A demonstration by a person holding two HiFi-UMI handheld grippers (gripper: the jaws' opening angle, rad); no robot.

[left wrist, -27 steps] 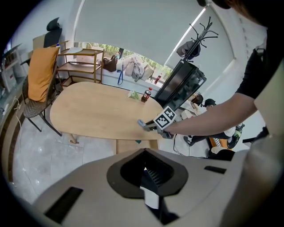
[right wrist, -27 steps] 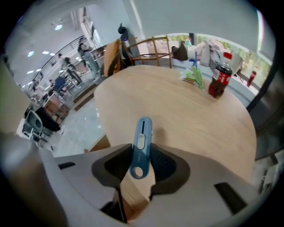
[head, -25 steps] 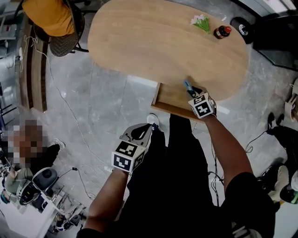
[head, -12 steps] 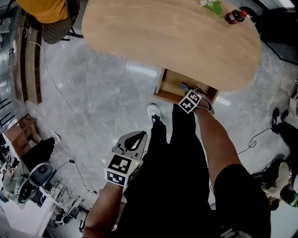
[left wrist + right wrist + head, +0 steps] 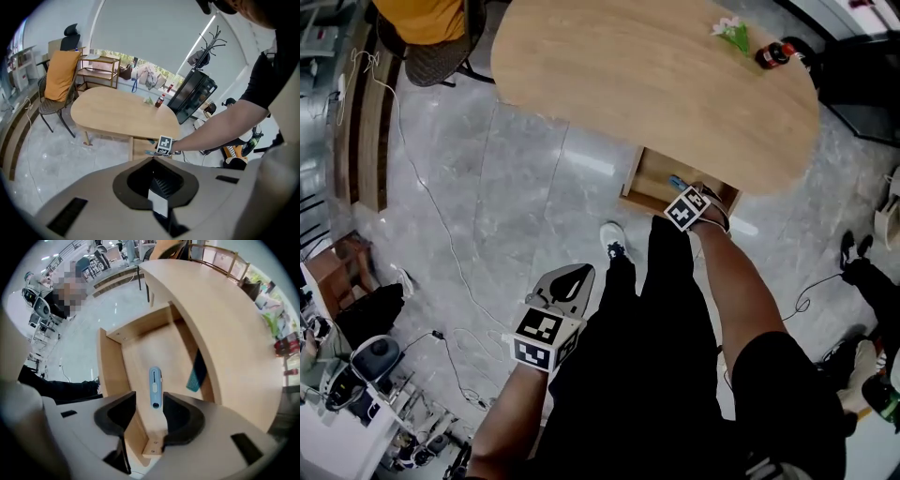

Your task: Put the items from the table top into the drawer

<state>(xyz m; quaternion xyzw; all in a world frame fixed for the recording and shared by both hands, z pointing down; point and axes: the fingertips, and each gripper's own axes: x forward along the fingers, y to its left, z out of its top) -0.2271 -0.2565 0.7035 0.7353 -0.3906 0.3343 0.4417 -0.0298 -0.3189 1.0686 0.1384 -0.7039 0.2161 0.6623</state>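
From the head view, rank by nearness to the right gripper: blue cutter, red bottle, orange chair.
1. Blue cutter, lying in the drawer, untouched between the fingers of the right gripper, which have just been opening.
2. Red bottle, table's far right.
3. Orange chair, upper left.

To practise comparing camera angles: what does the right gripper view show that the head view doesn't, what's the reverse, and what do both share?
Right gripper view only: a dark teal item deep in the drawer, and how the right gripper stands: jaws just opened, blue cutter lying loose between them. Head view only: the left gripper and a shoe. Both: the open drawer, table and cutter.
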